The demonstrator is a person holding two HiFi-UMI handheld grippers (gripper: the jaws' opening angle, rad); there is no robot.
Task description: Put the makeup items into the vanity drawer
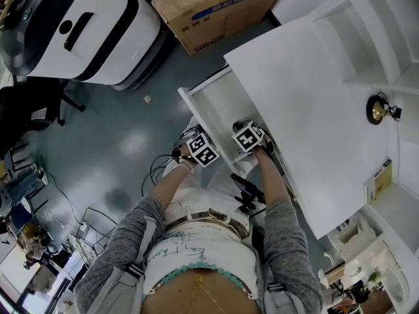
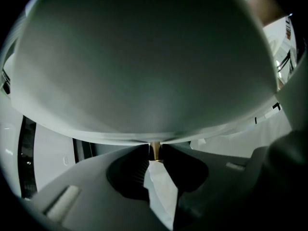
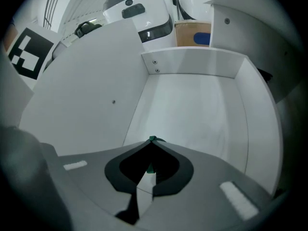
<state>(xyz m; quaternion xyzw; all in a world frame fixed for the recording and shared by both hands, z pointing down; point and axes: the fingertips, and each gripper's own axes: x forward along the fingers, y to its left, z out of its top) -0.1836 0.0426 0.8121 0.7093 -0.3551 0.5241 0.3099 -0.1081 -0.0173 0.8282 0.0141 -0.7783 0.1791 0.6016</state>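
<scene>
The white vanity drawer (image 1: 213,106) is pulled out, and its floor (image 3: 192,114) looks bare. My right gripper (image 1: 251,139) hangs over the drawer's near end, pointing steeply down into it. In the right gripper view, the right gripper (image 3: 152,141) is shut on a thin green makeup item (image 3: 150,169); only its small green tip shows past the jaws. My left gripper (image 1: 201,149) is at the drawer's front. In the left gripper view, the left gripper (image 2: 155,150) is shut on a slim gold knob stem (image 2: 155,149) under the drawer's white front panel (image 2: 144,66).
The white vanity top (image 1: 308,90) lies right of the drawer, with a gold ornament (image 1: 376,108) on it. A cardboard box (image 1: 219,8) and a white-and-black machine (image 1: 91,28) stand on the floor beyond. A black device (image 1: 247,191) hangs at the person's waist.
</scene>
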